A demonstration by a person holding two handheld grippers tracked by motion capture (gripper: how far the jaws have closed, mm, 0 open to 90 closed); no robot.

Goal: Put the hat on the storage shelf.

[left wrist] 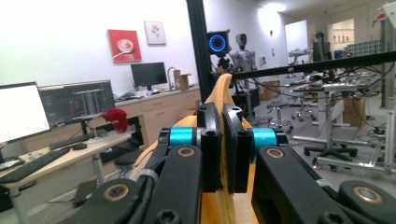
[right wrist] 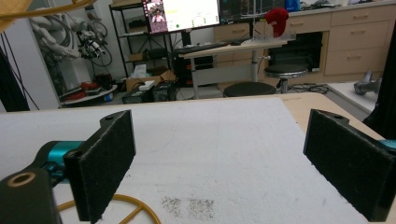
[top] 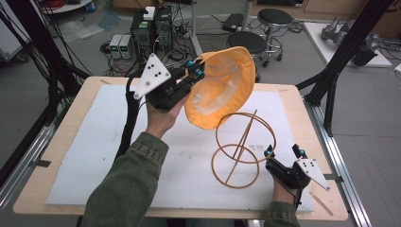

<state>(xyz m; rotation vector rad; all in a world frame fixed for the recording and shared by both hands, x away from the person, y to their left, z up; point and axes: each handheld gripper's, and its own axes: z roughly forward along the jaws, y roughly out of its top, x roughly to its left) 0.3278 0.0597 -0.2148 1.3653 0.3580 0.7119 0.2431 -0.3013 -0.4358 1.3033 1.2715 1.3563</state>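
Note:
An orange bucket hat hangs in the air above the table's far middle, its inside facing me. My left gripper is shut on the hat's brim; in the left gripper view the orange fabric is pinched between the two black jaws of the gripper. A tan wire stand made of two rings and a slanted rod lies on the white mat below the hat. My right gripper rests near the stand's right side, open and empty; a ring of the stand shows at its lower left.
A white foam mat covers the wooden table. Black frame posts rise at the right and cables hang at the left. Stools and computer boxes stand on the floor beyond the far edge.

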